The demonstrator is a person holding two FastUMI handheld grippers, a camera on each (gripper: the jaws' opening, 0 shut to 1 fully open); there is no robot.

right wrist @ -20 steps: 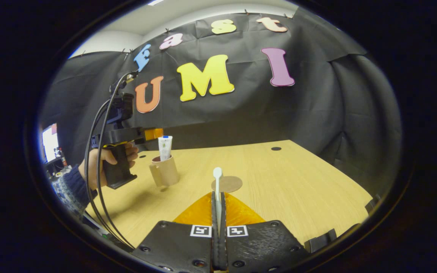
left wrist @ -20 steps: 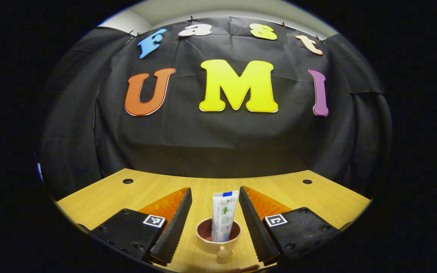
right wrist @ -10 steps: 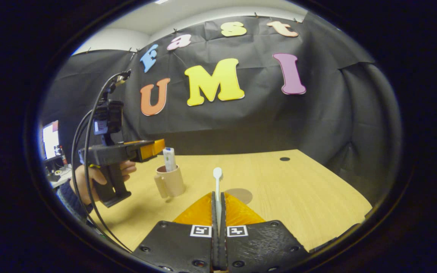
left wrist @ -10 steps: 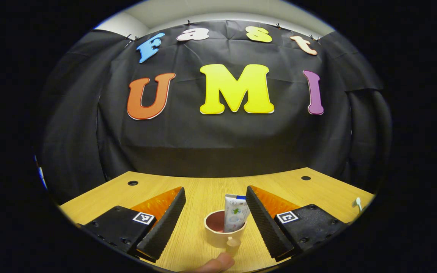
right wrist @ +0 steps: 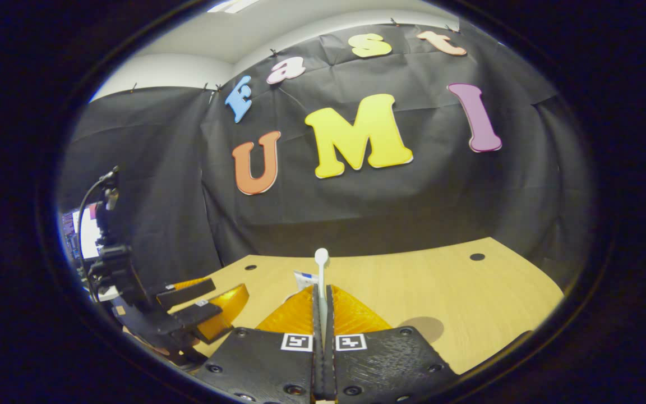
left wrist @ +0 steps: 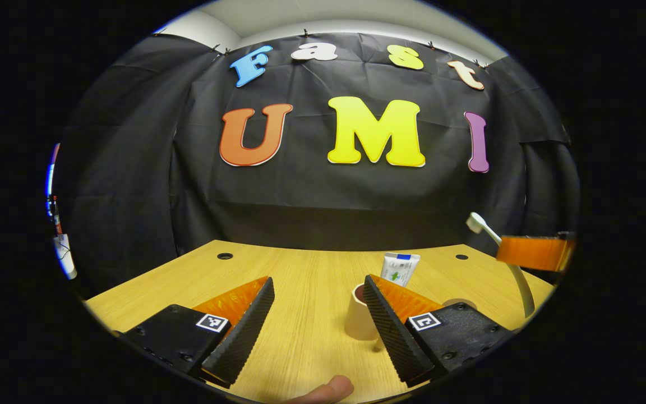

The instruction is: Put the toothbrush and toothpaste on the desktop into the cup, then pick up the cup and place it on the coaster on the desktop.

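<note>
The right hand-held gripper (right wrist: 321, 314) was clenched on the toothbrush (right wrist: 321, 264), a light, stiff, slim stick best pinched low on its handle, head pointing forward above the tabletop (right wrist: 441, 280). The left hand-held gripper (left wrist: 314, 314) hung released, its fingers wide apart. Beyond its right finger stood the cup (left wrist: 358, 320), probably rigid and breakable, its handle hidden; the soft toothpaste (left wrist: 400, 268) leaned inside it. The coaster (left wrist: 460, 303) was mostly covered, hard to make out
</note>
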